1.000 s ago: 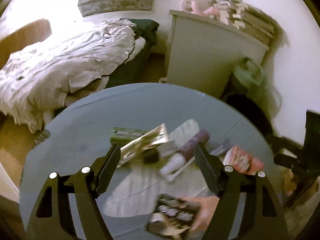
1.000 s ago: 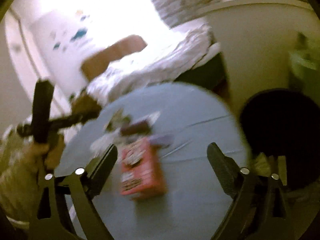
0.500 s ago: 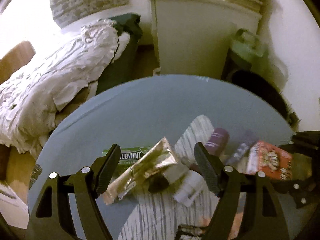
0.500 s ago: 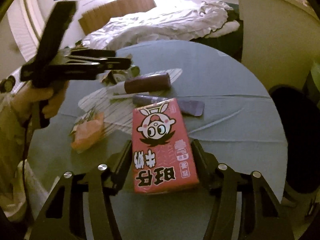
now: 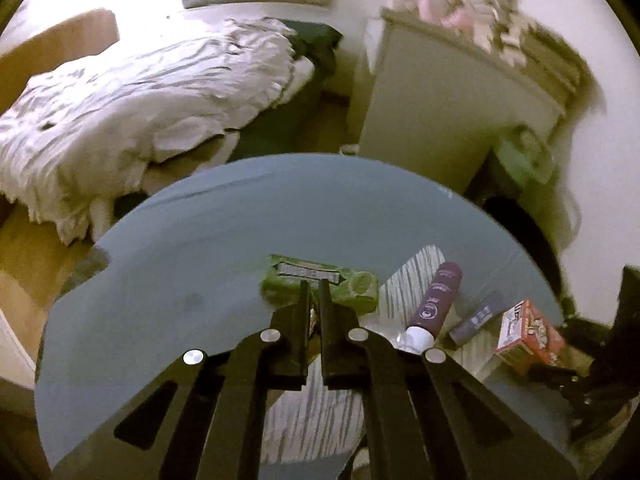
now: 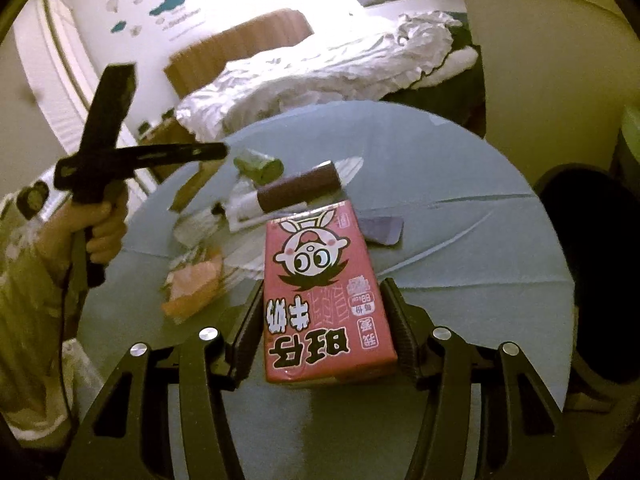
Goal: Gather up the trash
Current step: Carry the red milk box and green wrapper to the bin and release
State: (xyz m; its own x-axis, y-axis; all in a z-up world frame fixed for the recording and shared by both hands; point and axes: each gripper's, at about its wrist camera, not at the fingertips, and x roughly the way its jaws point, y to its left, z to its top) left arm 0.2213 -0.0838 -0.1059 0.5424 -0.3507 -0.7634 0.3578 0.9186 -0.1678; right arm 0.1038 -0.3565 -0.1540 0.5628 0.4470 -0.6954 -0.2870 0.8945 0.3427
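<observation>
Grey-blue cloth covers the round table (image 5: 224, 240), and the trash lies scattered on it beside a rumpled bed (image 5: 132, 92). The left gripper (image 5: 314, 292) has its jaws drawn nearly together, with only a thin sliver of gold-coloured wrapper (image 5: 312, 320) visible in the narrow gap; whether the pads actually pinch it cannot be told. Its tips lie over a green gum packet (image 5: 316, 284) on the cloth. Just to the right of that packet a purple tube (image 5: 438, 300) with a white cap lies on a striped paper sheet (image 5: 412, 268), and a small dark wrapper (image 5: 478, 318) sits between the tube and a red milk carton (image 5: 528, 332). In the right wrist view the right gripper (image 6: 326, 320) has its jaws closing on that red milk carton (image 6: 324, 304), which sits between the two pads with its cartoon face upside down; both pads lie against its sides. An orange wrapper (image 6: 196, 284) lies left of the carton, and a person's hand (image 6: 102, 224) holds the other gripper's handle above the table's left edge. A dark bin (image 6: 592, 272) stands just off the right rim.
</observation>
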